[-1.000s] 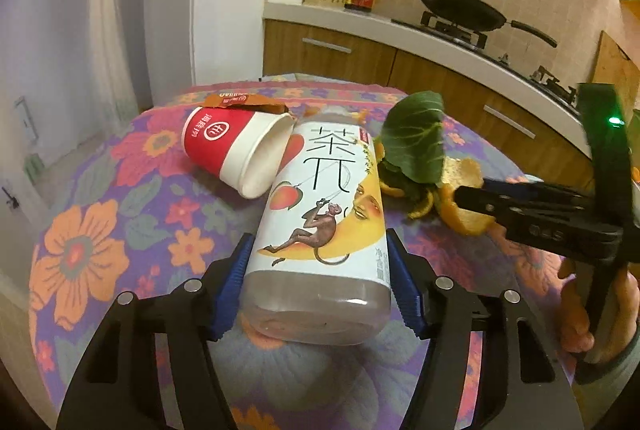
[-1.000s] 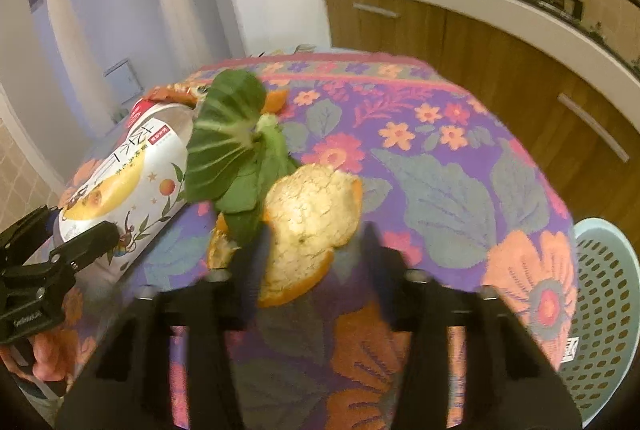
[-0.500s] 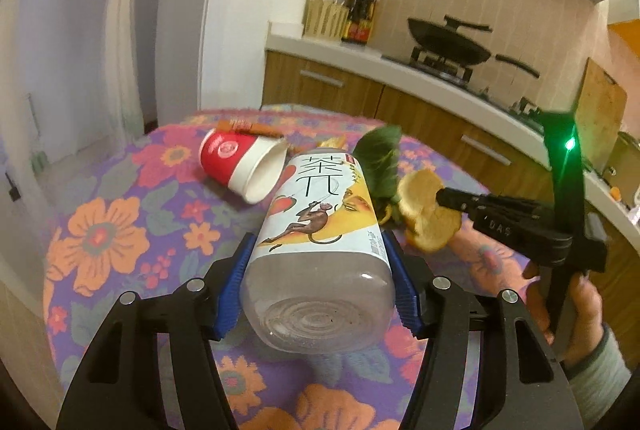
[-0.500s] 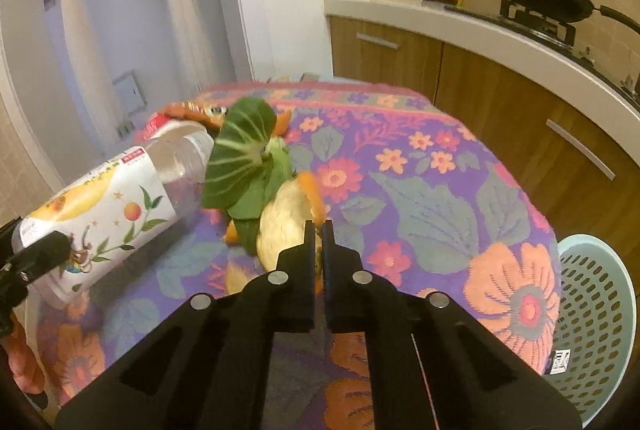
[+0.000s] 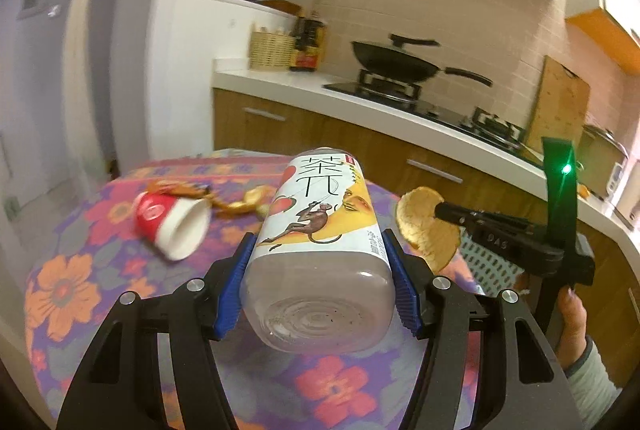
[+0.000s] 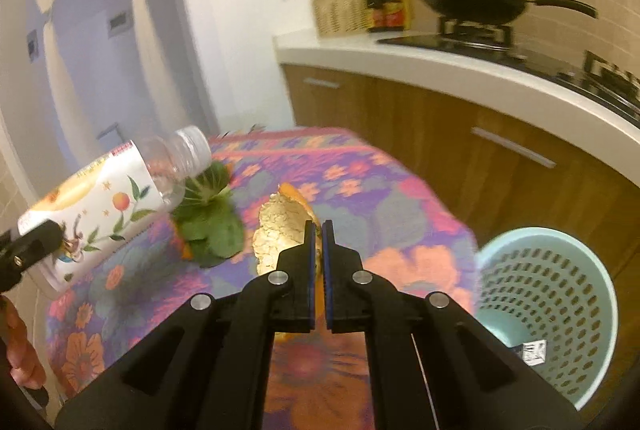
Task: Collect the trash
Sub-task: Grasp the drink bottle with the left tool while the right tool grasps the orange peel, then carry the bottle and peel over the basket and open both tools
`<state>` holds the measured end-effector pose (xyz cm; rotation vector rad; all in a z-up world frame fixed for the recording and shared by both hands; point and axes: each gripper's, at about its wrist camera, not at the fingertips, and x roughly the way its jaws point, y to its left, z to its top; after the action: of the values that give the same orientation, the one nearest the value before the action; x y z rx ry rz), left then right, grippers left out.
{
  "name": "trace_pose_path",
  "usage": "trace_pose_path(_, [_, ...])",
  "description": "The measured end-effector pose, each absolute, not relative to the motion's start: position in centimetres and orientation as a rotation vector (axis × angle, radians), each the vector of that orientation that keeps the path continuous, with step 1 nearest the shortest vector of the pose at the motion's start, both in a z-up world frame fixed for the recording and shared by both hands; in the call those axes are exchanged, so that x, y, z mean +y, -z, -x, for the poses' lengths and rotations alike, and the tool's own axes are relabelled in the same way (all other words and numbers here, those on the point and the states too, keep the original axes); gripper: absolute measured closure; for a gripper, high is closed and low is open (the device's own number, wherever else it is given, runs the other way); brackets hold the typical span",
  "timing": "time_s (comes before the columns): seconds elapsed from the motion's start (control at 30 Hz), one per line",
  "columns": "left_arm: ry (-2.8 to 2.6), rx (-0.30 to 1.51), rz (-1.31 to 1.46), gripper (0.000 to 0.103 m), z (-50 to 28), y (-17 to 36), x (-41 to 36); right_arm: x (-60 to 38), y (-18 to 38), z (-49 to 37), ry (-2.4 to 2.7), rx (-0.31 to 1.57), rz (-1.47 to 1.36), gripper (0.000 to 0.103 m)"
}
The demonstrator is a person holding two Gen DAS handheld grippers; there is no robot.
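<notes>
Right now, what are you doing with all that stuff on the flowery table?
A person is clearing trash off the table with tongs in each hand. The left tongs are clamped around an empty tea bottle, lifted off the floral tablecloth. The right tongs are pinching a piece of orange peel, also in the air. A light blue basket waits beside the table. A tipped red paper cup, more peel and a green leaf are still lying on the cloth.

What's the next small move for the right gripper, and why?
Probably swing right, over the blue basket, then open. The right gripper is shut on the orange peel, already lifted off the table, and the basket stands just past the table's right edge.
</notes>
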<state>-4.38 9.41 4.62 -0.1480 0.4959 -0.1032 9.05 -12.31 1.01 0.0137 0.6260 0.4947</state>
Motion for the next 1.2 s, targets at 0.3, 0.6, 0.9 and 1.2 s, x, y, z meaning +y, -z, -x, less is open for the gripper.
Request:
trace_pose_path(0.3, [0.247,0.508,0.059,0.044,-0.1,-5.3,1.0,-22.5,-1.2,-9.7,-0.343,0.597,-0.119,0.102])
trace_pose_path(0.6, [0.395,0.622,0.001,0.044,-6.4,-2.8,-9.0,-31.7,2.3,-10.8,-0.200,0.651,-0.211,0.102])
trace_pose_path(0.9, [0.432,0.735,-0.068,0.043,-10.9,1.0,-16.0,-35.4,7.2,-12.8,-0.133,0.777,-0.258,0.102])
trace_pose_path(1.2, [0.430,0.807,-0.098,0.043,-13.2,3.8,-19.4,-36.7,10.9,-13.7,-0.157,0.903,-0.310,0.097])
